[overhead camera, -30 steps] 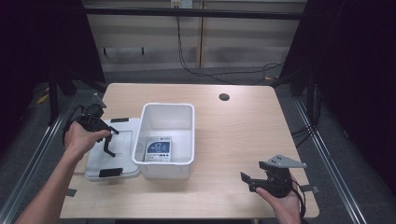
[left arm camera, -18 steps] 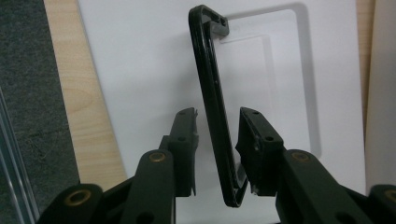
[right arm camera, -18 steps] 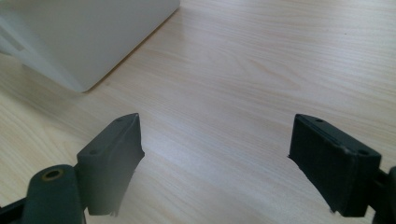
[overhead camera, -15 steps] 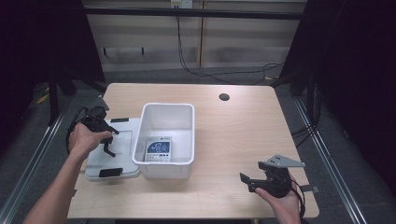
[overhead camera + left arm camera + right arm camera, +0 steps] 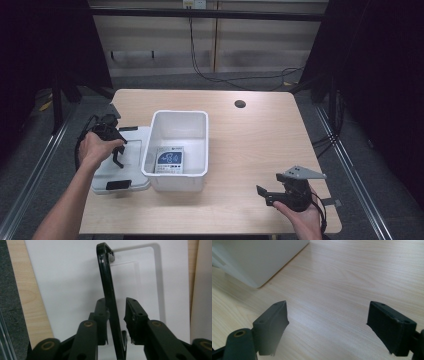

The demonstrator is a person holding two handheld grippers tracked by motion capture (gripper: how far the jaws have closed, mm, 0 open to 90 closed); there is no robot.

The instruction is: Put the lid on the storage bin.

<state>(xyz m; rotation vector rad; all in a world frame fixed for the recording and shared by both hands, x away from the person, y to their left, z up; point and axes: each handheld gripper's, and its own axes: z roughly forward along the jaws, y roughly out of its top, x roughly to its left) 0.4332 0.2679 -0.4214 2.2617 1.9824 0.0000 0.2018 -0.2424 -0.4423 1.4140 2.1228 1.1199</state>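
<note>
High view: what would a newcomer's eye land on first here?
The white bin in the middle of the table, with a printed packet lying inside. Left of it, the left gripper has been closing its jaws around a black latch standing up from the white lid. The right gripper waits open near the table's front right edge.

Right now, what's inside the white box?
Inside the white box lies a small packet with a blue and white label, flat on the bottom near the front wall. The rest of the floor looks bare. Whatever might be under the packet is covered.
</note>
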